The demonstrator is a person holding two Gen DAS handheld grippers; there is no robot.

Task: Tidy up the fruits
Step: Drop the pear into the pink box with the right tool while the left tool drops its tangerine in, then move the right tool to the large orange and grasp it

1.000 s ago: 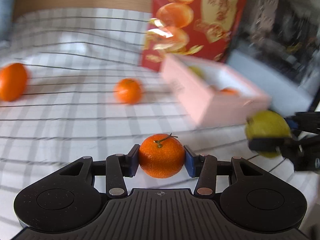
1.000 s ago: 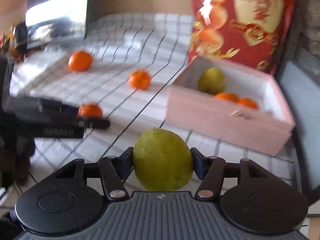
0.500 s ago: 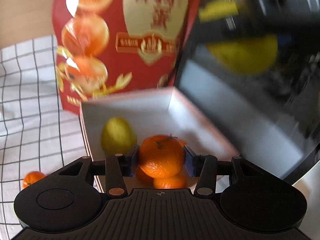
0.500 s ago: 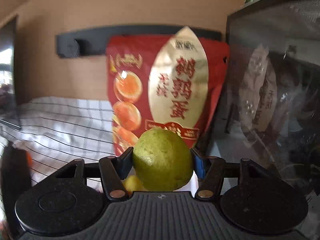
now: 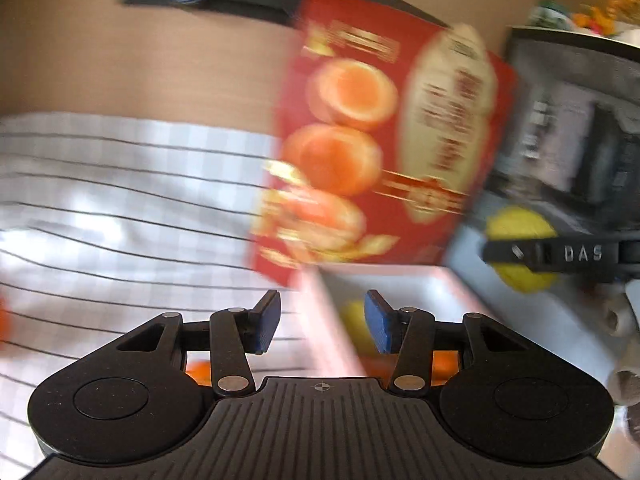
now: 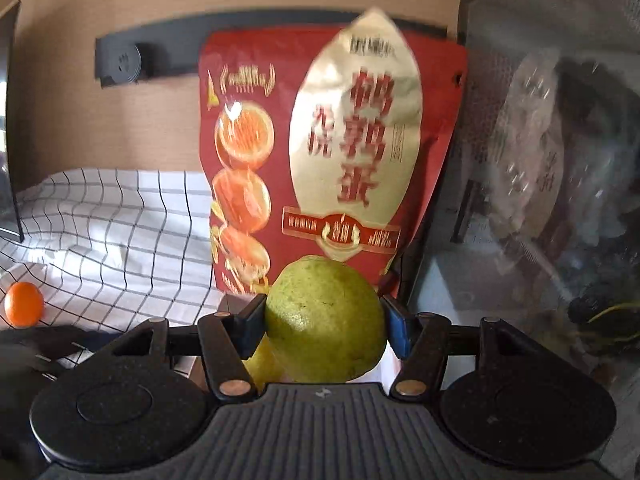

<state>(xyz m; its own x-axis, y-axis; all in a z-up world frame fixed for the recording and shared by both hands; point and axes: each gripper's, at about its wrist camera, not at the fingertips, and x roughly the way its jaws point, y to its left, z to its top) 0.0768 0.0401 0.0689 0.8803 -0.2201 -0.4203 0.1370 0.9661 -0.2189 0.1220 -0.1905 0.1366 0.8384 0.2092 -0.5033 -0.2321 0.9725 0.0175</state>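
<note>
Left gripper [image 5: 322, 326] open and empty, right gripper [image 6: 324, 326] clamps green fruit [image 6: 326, 322] near pink box [image 5: 400, 280]; orange [image 6: 23, 305] far left on cloth remains.

A home: checked tablecloth [image 6: 120, 216], red snack bag [image 6: 332, 152] against a wood-panelled wall [image 6: 120, 8]

The right tool [image 6: 324, 322] clamped a green pear [image 6: 326, 320] before a red snack bag [image 6: 332, 152]; an orange [image 6: 23, 305] lay on checked cloth [image 6: 120, 232].
</note>
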